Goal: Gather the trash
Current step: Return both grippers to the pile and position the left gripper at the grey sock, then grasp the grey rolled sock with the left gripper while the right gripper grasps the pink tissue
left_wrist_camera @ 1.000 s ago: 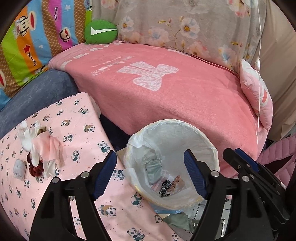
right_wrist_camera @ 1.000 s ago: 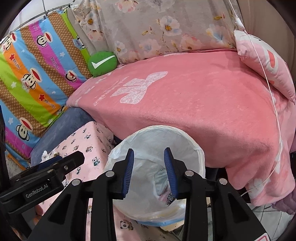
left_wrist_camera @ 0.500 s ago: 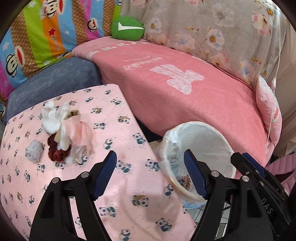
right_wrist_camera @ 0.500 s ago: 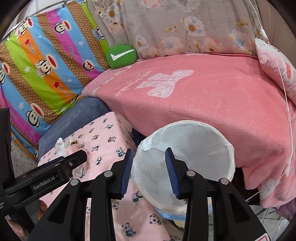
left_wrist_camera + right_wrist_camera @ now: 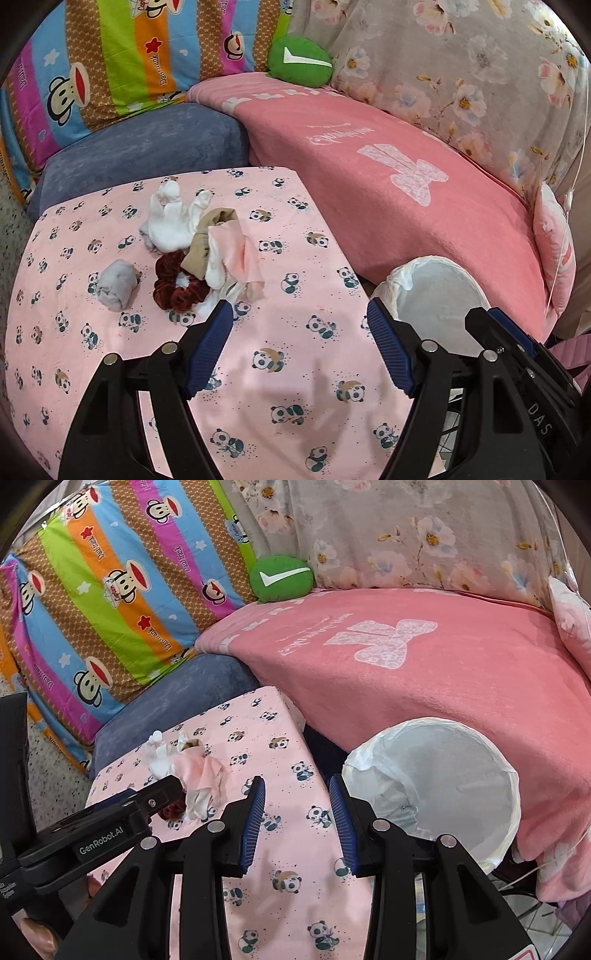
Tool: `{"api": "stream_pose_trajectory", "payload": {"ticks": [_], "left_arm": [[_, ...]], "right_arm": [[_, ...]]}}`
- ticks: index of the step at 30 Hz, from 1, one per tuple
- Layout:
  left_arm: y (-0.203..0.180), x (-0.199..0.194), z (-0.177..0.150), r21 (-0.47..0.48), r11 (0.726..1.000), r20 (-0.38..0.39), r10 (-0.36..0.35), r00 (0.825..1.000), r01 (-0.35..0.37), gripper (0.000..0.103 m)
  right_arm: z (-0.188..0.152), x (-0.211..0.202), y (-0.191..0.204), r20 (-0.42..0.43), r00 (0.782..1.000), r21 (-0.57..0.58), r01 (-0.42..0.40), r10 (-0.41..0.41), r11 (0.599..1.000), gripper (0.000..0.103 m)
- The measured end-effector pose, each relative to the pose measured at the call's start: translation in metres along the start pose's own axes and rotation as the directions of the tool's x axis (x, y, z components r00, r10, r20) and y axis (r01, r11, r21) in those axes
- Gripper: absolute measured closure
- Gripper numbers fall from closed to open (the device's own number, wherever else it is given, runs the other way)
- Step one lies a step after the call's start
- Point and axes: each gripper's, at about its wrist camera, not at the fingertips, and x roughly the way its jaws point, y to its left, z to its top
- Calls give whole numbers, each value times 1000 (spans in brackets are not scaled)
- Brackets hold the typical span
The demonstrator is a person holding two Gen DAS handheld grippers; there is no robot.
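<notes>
A heap of trash lies on the pink panda-print table (image 5: 295, 369): white crumpled tissue (image 5: 170, 221), a tan and pink rag (image 5: 229, 247), a dark red scrunchie (image 5: 177, 284) and a grey wad (image 5: 116, 282). My left gripper (image 5: 299, 350) is open and empty, just near of the heap. A white-lined trash bin (image 5: 436, 295) stands right of the table. My right gripper (image 5: 297, 819) is open and empty above the table edge, left of the bin (image 5: 443, 775). The heap (image 5: 199, 775) shows partly behind the left gripper's body (image 5: 103, 838).
A pink blanket (image 5: 406, 177) covers the sofa behind the table and bin. A blue-grey cushion (image 5: 147, 147), a striped monkey-print cushion (image 5: 110, 55) and a green pillow (image 5: 299, 62) lie at the back. Speckled floor (image 5: 55, 768) shows at left.
Both grippers have swung left, away from above the bin toward the table. The trash heap now sits nearer the centre of the left view. Both jaws stayed open.
</notes>
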Motion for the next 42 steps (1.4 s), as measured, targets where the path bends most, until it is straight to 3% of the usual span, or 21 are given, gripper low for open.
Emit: {"api": "stream_pose_trajectory", "payload": {"ticks": [5, 13, 20, 35, 37, 40, 42], "left_arm": [[29, -2, -1, -46, 999, 3, 23, 1000, -23, 32], [95, 8, -4, -145, 983, -26, 110, 994, -113, 24], [150, 25, -4, -211, 964, -68, 150, 986, -161, 24], [206, 72, 2, -286, 947, -133, 111, 985, -145, 24], [206, 76, 1, -284, 948, -140, 106, 985, -142, 26], [208, 82, -1, -284, 951, -155, 83, 984, -125, 37], [209, 85, -3, -285, 951, -163, 76, 984, -121, 46]], "right_arm": [[-2, 10, 23, -18, 1000, -21, -19, 19, 1000, 58], [-4, 39, 53, -63, 997, -44, -41, 38, 998, 58], [-4, 77, 76, -108, 992, -42, -63, 58, 997, 58], [9, 175, 112, -200, 977, -34, -80, 72, 996, 58], [7, 185, 114, -218, 973, -34, -88, 79, 996, 59], [3, 195, 118, -238, 968, -40, -94, 81, 995, 60], [-1, 201, 119, -255, 963, -42, -99, 85, 994, 68]]}}
